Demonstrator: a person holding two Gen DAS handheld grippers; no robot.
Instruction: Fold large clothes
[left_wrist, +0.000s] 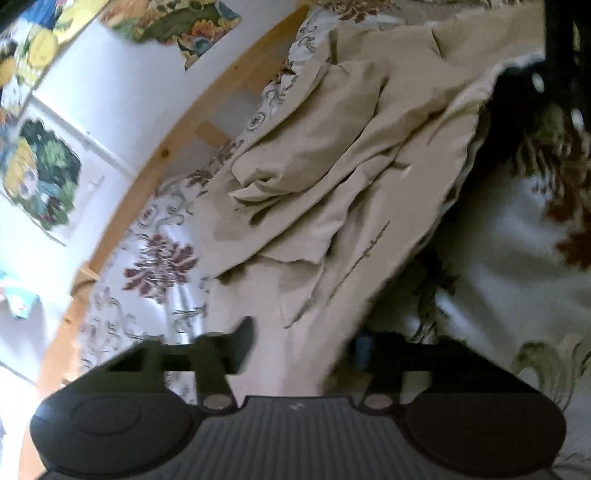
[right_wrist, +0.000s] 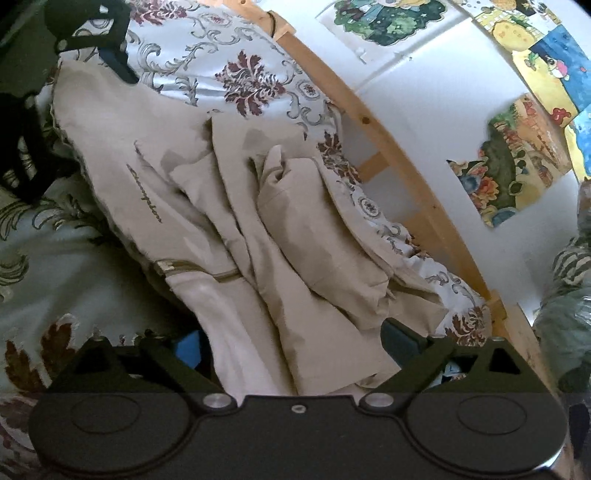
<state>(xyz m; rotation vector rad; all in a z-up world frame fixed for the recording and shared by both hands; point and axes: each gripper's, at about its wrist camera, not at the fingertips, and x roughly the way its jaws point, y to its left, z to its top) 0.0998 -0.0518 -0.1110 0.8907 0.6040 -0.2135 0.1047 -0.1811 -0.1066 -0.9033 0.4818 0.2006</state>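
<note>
A large beige garment (left_wrist: 332, 177) with a zipper and small chest lettering lies crumpled on a floral bedspread (left_wrist: 159, 258). It also shows in the right wrist view (right_wrist: 258, 229). My left gripper (left_wrist: 303, 347) has the beige cloth running between its fingers, with the jaws spread wide around it. My right gripper (right_wrist: 291, 343) likewise has the beige cloth between its widely spread fingers. The other gripper (right_wrist: 92, 40) shows at the garment's far corner in the right wrist view.
A wooden bed rail (right_wrist: 406, 177) runs along the far edge of the bed by a white wall (right_wrist: 424, 92) with colourful pictures (right_wrist: 517, 158). Dark cloth (left_wrist: 524, 96) lies at the upper right in the left wrist view.
</note>
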